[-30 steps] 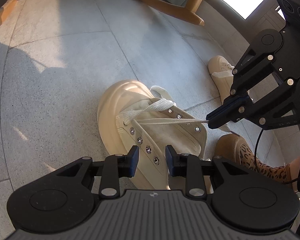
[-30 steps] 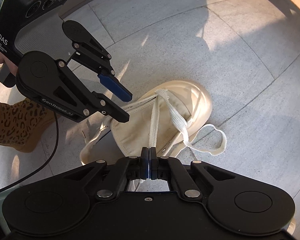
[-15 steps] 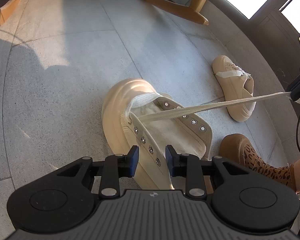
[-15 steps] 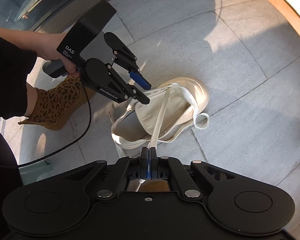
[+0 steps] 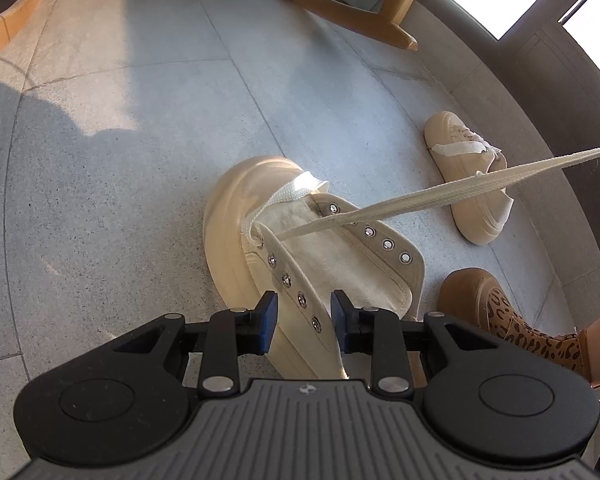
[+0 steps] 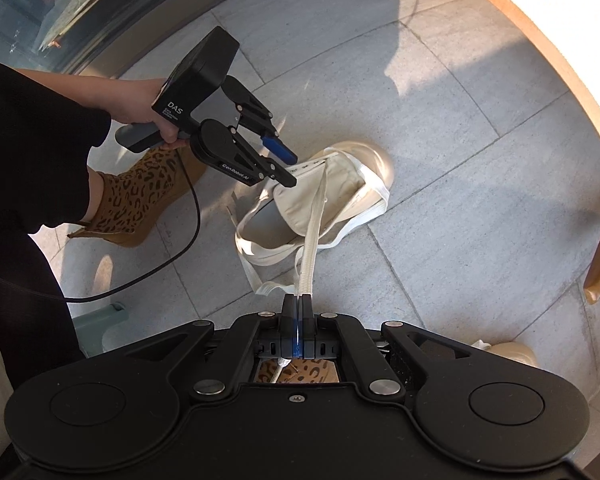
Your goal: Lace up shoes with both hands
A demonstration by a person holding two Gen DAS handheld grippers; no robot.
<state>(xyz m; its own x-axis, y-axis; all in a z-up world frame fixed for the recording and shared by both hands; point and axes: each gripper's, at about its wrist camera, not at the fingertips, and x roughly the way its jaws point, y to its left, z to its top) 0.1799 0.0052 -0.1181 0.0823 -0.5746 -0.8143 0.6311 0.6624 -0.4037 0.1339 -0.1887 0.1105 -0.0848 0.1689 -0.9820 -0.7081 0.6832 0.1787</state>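
Cream canvas high-top (image 5: 332, 256) lay on grey tile floor (image 5: 120, 200), near left gripper (image 5: 302, 316), jaws wide, empty. Right gripper (image 6: 297, 312) clamped lace (image 6: 312, 236), drawn taut through lowest eyelets. Next, likely: thread next eyelet (image 5: 369, 232).

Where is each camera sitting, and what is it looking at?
Left wrist: sits on the left gripper, looking down at the cream high-top shoe on the floor; its own open fingers and a leopard-print boot show.
Right wrist: sits on the right gripper, looking down along the taut lace it pinches; the person's hand, arm and boot show.
Shared: both see the shoe, the lace, the boot and the left gripper.
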